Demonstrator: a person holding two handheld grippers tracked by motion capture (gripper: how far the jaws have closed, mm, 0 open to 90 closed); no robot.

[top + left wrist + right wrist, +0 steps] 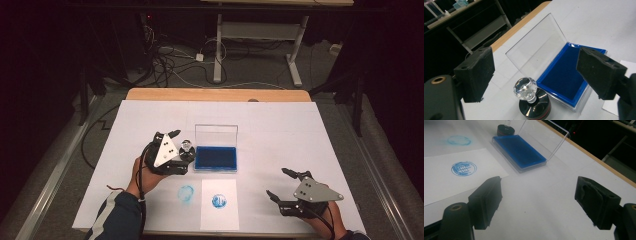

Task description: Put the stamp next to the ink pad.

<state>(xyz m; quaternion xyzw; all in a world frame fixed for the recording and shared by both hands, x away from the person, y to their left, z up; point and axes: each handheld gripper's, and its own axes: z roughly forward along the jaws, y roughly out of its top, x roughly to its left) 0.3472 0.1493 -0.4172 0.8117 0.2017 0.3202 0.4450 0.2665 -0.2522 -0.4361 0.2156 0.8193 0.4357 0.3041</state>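
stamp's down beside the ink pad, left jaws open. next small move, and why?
Probably draw the left hand-held gripper back off the stamp: its jaws stand wide, clear of the crystal knob, the stamp stands upright beside the open ink pad, and the paper already bears a print.

Stamp (531, 100): base runs off the bottom edge in the left gripper view, and in the right gripper view the crystal knob is chopped at 12 o'clock.
Ink pad case (564, 77): the right-hand jaw blocks its corner at about 3 o'clock.
Stamped print (464, 168): lines inside the ring too blurry to read.
Paper sheet (454, 180): slides off the left edge.
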